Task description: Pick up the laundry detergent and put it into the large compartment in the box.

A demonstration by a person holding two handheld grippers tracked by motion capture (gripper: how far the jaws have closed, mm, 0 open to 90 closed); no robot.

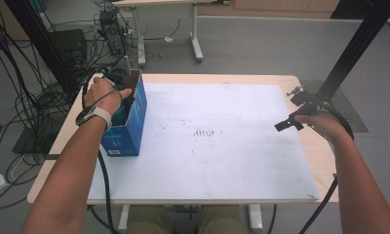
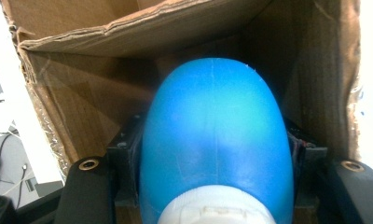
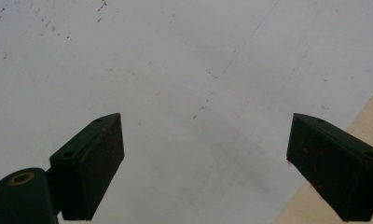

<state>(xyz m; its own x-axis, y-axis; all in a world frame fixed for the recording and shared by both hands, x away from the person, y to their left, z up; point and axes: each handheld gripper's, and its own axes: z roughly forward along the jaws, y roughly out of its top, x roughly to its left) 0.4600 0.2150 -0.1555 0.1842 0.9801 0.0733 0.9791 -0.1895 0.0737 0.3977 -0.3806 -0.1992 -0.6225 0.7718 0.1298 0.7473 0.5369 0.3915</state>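
- The left gripper (image 1: 121, 85) is reaching down into the open top of a blue box (image 1: 129, 124) that is standing at the left edge of the worktop (image 1: 222, 80).
- In the left gripper view, its 2 jaws are pressing on both sides of a blue bottle (image 2: 215, 140), closed as far as the bottle's width is letting them.
- The bottle is pointing its rounded blue end into the box, and its white cap (image 2: 217, 205) is lying nearest the camera, between the jaws.
- Brown cardboard walls (image 2: 82, 107) are surrounding the bottle on every side, and a cardboard divider (image 2: 142, 28) is crossing the box just beyond the bottle.
- The person's left hand (image 1: 103, 97), with a watch (image 1: 93, 116) on the wrist, is resting over the rim of the box.
- The box is sitting on a white sheet (image 1: 222, 156) that is covering most of the worktop.
- The right gripper (image 1: 289, 121) is hovering at the right edge of the sheet, well apart from the box.
- In the right gripper view, its 2 jaws are standing wide apart with nothing between them, above the bare white sheet (image 3: 184, 70), with a strip of pale wood (image 3: 362, 126) showing beside it.
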